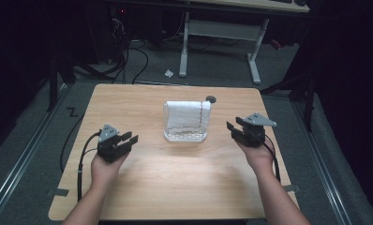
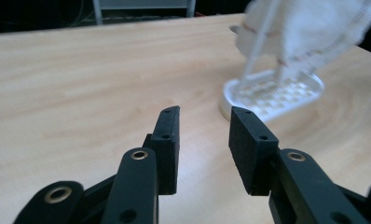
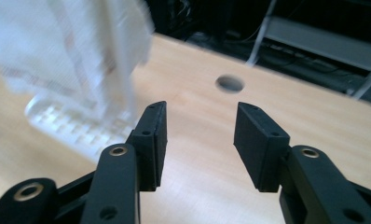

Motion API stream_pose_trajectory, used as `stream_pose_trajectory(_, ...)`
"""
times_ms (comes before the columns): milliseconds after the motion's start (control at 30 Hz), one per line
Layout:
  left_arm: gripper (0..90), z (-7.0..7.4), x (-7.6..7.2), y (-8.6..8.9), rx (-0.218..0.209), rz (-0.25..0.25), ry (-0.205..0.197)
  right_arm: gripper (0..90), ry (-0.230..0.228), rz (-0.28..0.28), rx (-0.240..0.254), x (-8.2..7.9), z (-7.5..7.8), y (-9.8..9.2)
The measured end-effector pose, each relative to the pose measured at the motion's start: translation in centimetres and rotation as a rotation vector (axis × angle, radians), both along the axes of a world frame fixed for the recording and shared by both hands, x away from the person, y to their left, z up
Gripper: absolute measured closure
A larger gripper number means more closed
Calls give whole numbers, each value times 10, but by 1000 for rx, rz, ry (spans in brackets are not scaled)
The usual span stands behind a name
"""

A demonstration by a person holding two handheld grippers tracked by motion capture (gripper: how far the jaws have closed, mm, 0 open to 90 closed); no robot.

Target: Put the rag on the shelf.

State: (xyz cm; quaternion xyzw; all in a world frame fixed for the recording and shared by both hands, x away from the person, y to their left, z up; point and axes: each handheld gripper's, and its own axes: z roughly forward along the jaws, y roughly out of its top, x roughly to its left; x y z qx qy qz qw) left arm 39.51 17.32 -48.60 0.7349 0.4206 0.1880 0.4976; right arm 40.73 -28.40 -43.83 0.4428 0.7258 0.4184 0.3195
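Towel rack (image 1: 185, 123) mid-table, open grippers (image 1: 128, 139) (image 1: 232, 128) flanking, bare wood between

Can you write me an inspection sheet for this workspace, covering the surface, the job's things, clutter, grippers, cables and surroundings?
Surface: light wooden table, with a round cable hole near its far edge.
Job's things: white cloth with a red stitched edge draped over a clear plastic rack at table centre.
Clutter: nothing seen on the table.
Grippers: left gripper and right gripper flank the rack, jaws open, nothing between them.
Cables: a black cable trails from the left gripper, another from the right.
Surroundings: dark room, grey carpet, white desk frame behind, floor cables, a scrap of white paper.
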Motion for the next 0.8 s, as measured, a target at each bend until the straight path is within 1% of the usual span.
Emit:
stream_pose_trajectory(33, 635, 0, 0, 0, 0, 0, 0, 538, 3, 7, -5, -6, -4, 2)
stream_pose_trajectory(67, 630, -7, -13, -4, 26, -17, -1, 534, 2, 11, -11, -13, -8, 4)
stream_pose_trajectory(100, 625, -10, -19, -7, 36, -23, 2, 529, 5, 19, -14, -19, -12, 7)
stream_pose_trajectory(133, 619, -10, -19, -7, 36, -23, 2, 529, 5, 19, -14, -19, -12, 7)
stream_pose_trajectory(167, 619, -14, -26, -9, 43, -35, 6, 522, 11, 27, -13, -25, -17, 10)
stream_pose_trajectory(200, 608, -17, -30, -12, 58, -47, 15, 505, 17, 35, -15, -32, -23, 14)
stream_pose_trajectory(233, 601, -19, -33, -14, 82, -57, 22, 494, 22, 43, -16, -38, -27, 16)
stream_pose_trajectory(267, 594, -21, -36, -16, 98, -64, 27, 491, 28, 47, -9, -43, -31, 19)
stream_pose_trajectory(300, 586, -24, -41, -18, 118, -75, 49, 490, 35, 47, -2, -47, -35, 21)
stream_pose_trajectory(333, 576, -26, -45, -21, 112, -84, 67, 486, 45, 52, 9, -53, -40, 24)
stream_pose_trajectory(367, 565, -29, -51, -23, 94, -94, 77, 483, 57, 63, 10, -58, -45, 27)
stream_pose_trajectory(400, 558, -33, -58, -26, 81, -101, 79, 485, 67, 72, -3, -64, -50, 31)
stream_pose_trajectory(433, 556, -37, -64, -30, 80, -108, 84, 493, 71, 75, -10, -71, -57, 34)
stream_pose_trajectory(467, 563, -40, -70, -39, 94, -122, 108, 506, 111, 87, 8, -81, -73, 39)
stream_pose_trajectory(500, 556, -40, -70, -39, 94, -122, 108, 506, 111, 87, 8, -81, -73, 39)
stream_pose_trajectory(533, 548, -39, -73, -49, 103, -163, 86, 465, 151, 140, -49, -84, -84, 47)
stream_pose_trajectory(567, 547, -39, -73, -49, 103, -163, 86, 465, 151, 140, -49, -84, -84, 47)
stream_pose_trajectory(600, 547, -39, -74, -52, 123, -169, 80, 467, 138, 151, -90, -85, -87, 50)
stream_pose_trajectory(633, 542, -40, -74, -53, 133, -174, 77, 460, 145, 154, -97, -84, -88, 51)
stream_pose_trajectory(667, 541, -41, -73, -54, 138, -179, 78, 456, 158, 149, -82, -82, -89, 51)
stream_pose_trajectory(700, 538, -42, -72, -54, 144, -182, 83, 455, 160, 141, -65, -79, -88, 51)
stream_pose_trajectory(733, 538, -43, -72, -53, 146, -183, 87, 455, 160, 141, -65, -79, -88, 51)
stream_pose_trajectory(800, 524, -45, -69, -52, 141, -188, 107, 451, 149, 139, -77, -80, -88, 50)
